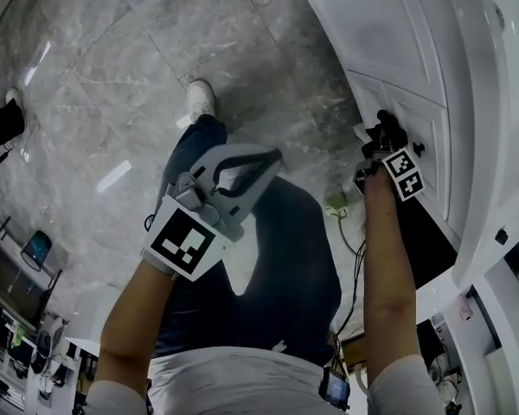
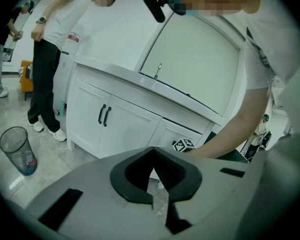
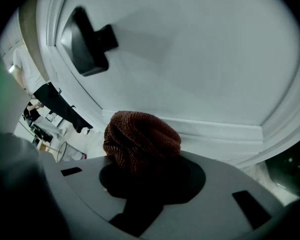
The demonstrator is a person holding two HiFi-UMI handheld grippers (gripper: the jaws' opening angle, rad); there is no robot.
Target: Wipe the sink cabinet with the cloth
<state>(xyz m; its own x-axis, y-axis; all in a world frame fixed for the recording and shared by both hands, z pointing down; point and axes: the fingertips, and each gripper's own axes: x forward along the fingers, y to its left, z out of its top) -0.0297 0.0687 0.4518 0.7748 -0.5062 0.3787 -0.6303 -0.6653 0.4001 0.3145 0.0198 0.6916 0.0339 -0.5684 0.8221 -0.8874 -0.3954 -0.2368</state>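
Right claw (image 3: 145, 156) is clenched on a bunched rust-brown knitted cloth (image 3: 141, 139), held right up at the white panelled door of the sink cabinet (image 3: 200, 49) just ahead of it. A black door handle (image 3: 85, 41) sits above and left. Left claw (image 2: 153, 156) is clenched on nothing, well apart from the cabinet.

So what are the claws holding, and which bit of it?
The right claw pinches the cloth by its bunched lower end; the rest bulges out. The left claw is shut on nothing.
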